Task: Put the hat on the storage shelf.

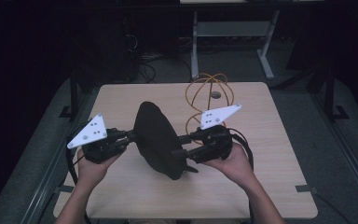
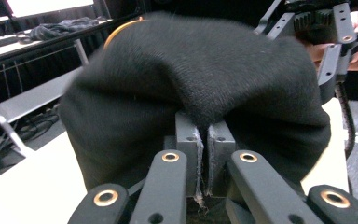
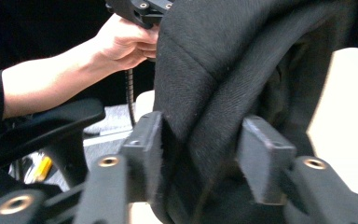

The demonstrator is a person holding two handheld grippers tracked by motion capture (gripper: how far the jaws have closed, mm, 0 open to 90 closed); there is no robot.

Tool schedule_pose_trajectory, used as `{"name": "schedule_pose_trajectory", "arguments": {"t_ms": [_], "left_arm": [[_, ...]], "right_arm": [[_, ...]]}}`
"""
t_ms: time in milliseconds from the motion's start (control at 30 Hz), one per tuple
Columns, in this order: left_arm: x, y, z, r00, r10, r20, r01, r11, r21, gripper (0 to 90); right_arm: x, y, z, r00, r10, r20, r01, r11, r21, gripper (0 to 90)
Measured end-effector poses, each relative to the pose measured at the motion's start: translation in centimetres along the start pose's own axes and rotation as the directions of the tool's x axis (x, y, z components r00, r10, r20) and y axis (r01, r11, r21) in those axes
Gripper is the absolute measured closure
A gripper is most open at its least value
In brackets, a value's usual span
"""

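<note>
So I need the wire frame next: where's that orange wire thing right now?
In the high view the orange wire frame stands on the table toward its far edge, right of centre, just behind the right tool and the black cloth.

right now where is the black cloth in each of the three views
High view: the black cloth is mid-table, held between the left hand-held gripper and the right hand-held gripper.
Left gripper view: it spans the centre, a fold pinched in the shut jaws.
Right gripper view: it hangs centre-right, between the parted jaws.
Shared landmark: the light wooden table.
</note>
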State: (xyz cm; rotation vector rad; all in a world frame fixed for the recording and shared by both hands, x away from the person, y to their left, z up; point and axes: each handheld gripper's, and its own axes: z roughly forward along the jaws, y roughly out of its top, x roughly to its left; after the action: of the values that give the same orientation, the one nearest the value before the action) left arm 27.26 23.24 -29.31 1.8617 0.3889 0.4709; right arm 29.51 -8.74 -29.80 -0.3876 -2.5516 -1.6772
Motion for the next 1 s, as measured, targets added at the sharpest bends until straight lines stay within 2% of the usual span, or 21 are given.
{"name": "schedule_pose_trajectory", "arguments": {"t_ms": [67, 100, 200, 400, 567, 667, 767, 1000], "left_arm": [[0.3, 0.4, 0.0, 1.0, 0.006, -0.005, -0.006, 0.9999, 0.012, 86.6], [0.4, 0.5, -0.1, 1.0, 0.005, -0.008, -0.005, 0.9999, 0.015, 86.6], [0.7, 0.6, -0.4, 0.9999, 0.0, -0.012, 0.0, 0.9999, 0.016, 86.7], [1.5, 0.7, -0.8, 0.9996, -0.021, -0.017, 0.021, 0.9998, 0.001, 87.2], [2.0, 0.6, -0.3, 0.9997, -0.025, 0.002, 0.025, 0.9995, 0.02, 87.8], [2.3, 0.9, -0.2, 0.9995, -0.03, -0.005, 0.03, 0.9989, 0.035, 88.0], [2.6, 1.1, -0.1, 0.9995, -0.032, -0.007, 0.032, 0.9987, 0.04, 88.2], [3.7, 1.5, -0.1, 0.9976, -0.068, -0.011, 0.069, 0.9974, 0.023, 88.2]], "right_arm": [[-0.2, -0.4, -0.8, 0.9997, 0.016, 0.021, -0.015, 1.0, -0.026, 38.9], [-0.3, -0.7, -1.1, 0.9993, 0.026, 0.026, -0.026, 0.999, -0.03, 37.7], [-0.7, -1.7, -1.8, 0.9972, 0.039, 0.063, -0.038, 0.999, -0.016, 32.6], [-1.6, -5.1, -3.3, 0.9847, 0.066, 0.161, -0.073, 0.997, 0.039, 29.9], [-2.0, -7.5, -4.3, 0.9756, 0.102, 0.195, -0.11, 0.993, 0.03, 30.6], [-2.1, -8.6, -4.8, 0.9677, 0.113, 0.225, -0.126, 0.991, 0.042, 30.6], [-2.2, -9.6, -5.5, 0.9616, 0.132, 0.241, -0.143, 0.989, 0.028, 30.5], [-2.8, -12.4, -6.8, 0.9363, 0.194, 0.293, -0.207, 0.978, 0.014, 29.4]]}}
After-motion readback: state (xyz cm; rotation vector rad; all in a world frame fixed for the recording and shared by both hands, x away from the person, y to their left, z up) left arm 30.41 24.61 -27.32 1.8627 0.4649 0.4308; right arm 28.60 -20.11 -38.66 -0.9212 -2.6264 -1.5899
